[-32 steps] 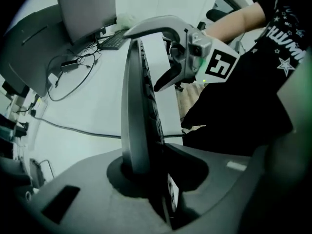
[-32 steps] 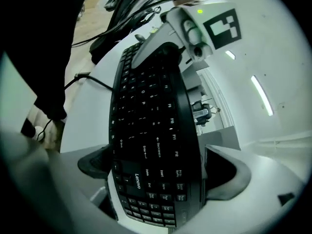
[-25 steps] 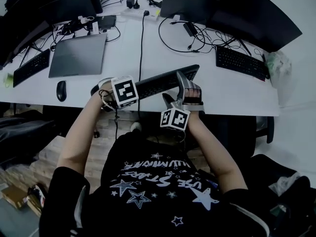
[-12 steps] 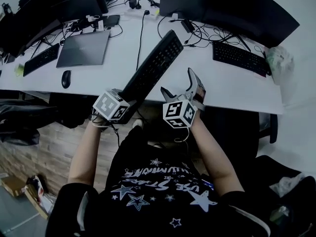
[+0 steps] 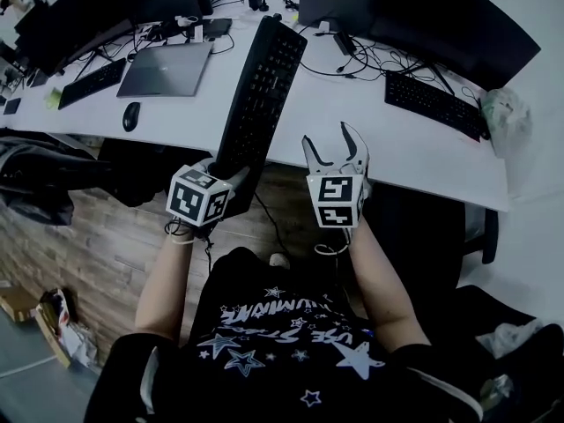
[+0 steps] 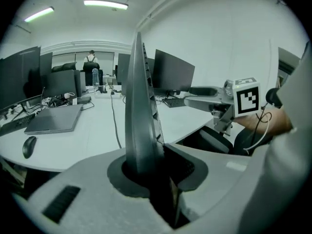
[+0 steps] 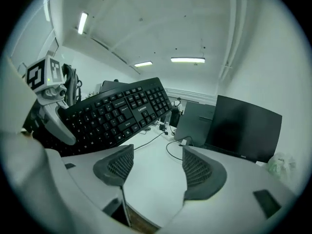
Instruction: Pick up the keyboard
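Note:
A long black keyboard [image 5: 260, 86] is off the desk, tilted up and away from me over the white desk [image 5: 370, 122]. My left gripper [image 5: 222, 181] is shut on its near end. In the left gripper view the keyboard [image 6: 139, 106] stands edge-on, pinched between the pads. My right gripper [image 5: 337, 144] hangs to the right of the keyboard, apart from it. Its jaws have just been closing, and nothing is between them. The right gripper view shows the keyboard's keys [image 7: 122, 113] at upper left, with bare desk between the pads [image 7: 197, 172].
On the desk lie a closed grey laptop [image 5: 167, 67], a mouse [image 5: 131, 115], a second keyboard [image 5: 434, 104] at right and a third [image 5: 92, 82] at left. Dark monitors [image 5: 423, 16] and loose cables line the back. A plastic bag [image 5: 493, 113] sits at far right.
The keyboard lay along the desk's front edge. The left gripper has since lifted and swung it up lengthwise. The right gripper has come away from its right end, and its jaws are narrower.

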`<state>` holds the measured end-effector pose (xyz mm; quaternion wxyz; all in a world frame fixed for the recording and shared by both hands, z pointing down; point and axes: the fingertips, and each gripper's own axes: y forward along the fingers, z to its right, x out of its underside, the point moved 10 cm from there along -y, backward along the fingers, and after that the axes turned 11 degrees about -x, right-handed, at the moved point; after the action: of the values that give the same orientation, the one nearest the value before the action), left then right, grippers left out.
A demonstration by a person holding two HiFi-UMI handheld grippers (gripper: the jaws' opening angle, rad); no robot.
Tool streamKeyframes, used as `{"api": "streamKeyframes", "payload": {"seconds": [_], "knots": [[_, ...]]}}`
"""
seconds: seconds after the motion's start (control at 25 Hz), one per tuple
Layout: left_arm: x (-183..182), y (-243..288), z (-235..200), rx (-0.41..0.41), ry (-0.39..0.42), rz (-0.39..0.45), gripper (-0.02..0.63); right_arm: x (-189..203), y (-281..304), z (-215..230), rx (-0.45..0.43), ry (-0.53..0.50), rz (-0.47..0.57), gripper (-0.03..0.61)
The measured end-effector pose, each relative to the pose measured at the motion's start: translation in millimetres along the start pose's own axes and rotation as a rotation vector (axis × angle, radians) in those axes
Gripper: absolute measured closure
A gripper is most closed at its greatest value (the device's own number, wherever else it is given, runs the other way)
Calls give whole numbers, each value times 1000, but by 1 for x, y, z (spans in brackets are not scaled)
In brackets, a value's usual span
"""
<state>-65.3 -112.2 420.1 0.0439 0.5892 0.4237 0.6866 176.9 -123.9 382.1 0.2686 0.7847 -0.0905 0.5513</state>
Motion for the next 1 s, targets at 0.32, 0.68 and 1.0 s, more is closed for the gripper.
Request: {"api": "streamKeyframes", "payload": {"seconds": [0.32,0.68,1.0], "knots": [[23,-43,10,-14,-81,101,517,13,-28,-6,72,140,29,516],[86,-122,26,-40,-177,133,517,4,-77,-62,68,129,21,572],[138,-175,48,-54,-241,162,517,-3,-122,-115,3,75,27,572]]}}
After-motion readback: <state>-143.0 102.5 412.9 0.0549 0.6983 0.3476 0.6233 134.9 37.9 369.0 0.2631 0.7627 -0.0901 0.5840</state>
